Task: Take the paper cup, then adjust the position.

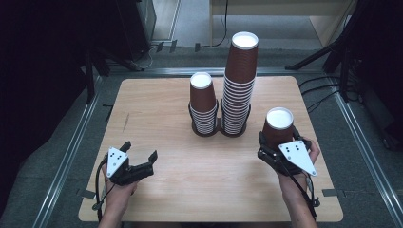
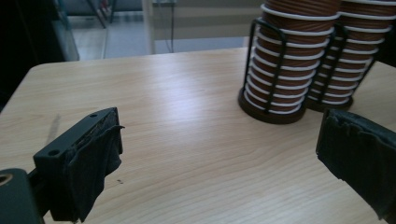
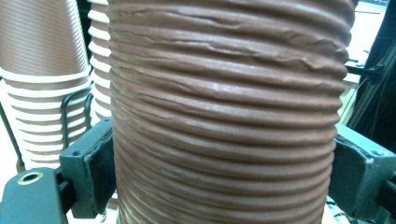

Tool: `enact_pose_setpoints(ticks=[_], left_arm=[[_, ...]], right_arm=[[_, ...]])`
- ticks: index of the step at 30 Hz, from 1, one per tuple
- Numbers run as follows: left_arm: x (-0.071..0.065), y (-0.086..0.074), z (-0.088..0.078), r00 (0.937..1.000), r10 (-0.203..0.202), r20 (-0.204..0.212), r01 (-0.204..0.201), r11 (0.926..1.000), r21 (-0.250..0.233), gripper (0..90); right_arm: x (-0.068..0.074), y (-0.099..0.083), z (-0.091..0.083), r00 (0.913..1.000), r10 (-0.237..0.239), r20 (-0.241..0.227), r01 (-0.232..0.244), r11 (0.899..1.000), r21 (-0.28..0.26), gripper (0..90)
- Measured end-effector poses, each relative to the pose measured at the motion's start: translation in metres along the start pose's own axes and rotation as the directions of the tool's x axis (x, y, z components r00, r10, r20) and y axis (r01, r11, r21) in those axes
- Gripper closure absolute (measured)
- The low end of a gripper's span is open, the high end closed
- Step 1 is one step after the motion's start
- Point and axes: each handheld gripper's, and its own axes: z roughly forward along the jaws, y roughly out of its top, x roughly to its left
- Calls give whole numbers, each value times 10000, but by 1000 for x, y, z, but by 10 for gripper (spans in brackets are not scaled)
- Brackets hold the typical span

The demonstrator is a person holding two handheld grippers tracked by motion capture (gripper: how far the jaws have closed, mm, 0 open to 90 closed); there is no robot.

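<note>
- While the right gripper (image 1: 279,142) has its jaws clamped on a brown paper cup (image 1: 279,126), squeeze softly so the ribbed wall does not crush.
- Its inside is white; contents cannot be seen.
- Left gripper (image 1: 139,160) rests low on the desk (image 1: 190,166), jaws apart, holding nothing.
- Farther off, the short cup stack (image 1: 203,102) and tall cup stack (image 1: 239,80) sit in a black wire holder (image 2: 273,105).

Two cup stacks sit side by side in a wire holder (image 1: 219,127) at upper centre of the surface (image 1: 190,156): short stack (image 1: 203,105) left, tall stack (image 1: 240,90) right, touching. Single cup (image 1: 278,127) at right of frame, between the right tool (image 1: 281,148) jaws. Left tool (image 1: 139,156) lower left, above bare surface, well apart from stacks.
</note>
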Motion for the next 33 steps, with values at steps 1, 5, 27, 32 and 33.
enact_pose_setpoints(ticks=[1, 5, 27, 32, 33], left_arm=[[-2, 2, -1, 9998, -61, 209, 62, 10000, -59, 9], [-9, 9, -3, 9972, -151, 727, 168, 9996, -235, 9], [-50, 18, 6, 9738, 144, 2270, -156, 9999, 36, 10], [-60, 21, 5, 9680, 450, 2467, -477, 9989, 49, 9], [-60, 21, 5, 9680, 450, 2467, -477, 9989, 49, 9]], right_arm=[[3, -2, 1, 10000, -81, -47, 81, 10000, 53, 113], [14, -8, 4, 9983, -508, -283, 514, 9985, 202, 111], [53, -17, 5, 9777, -1739, -1175, 1764, 9843, 108, 110], [62, -21, 3, 9669, -2228, -1243, 2266, 9738, 168, 110], [62, -21, 3, 9669, -2228, -1243, 2266, 9738, 168, 110]])
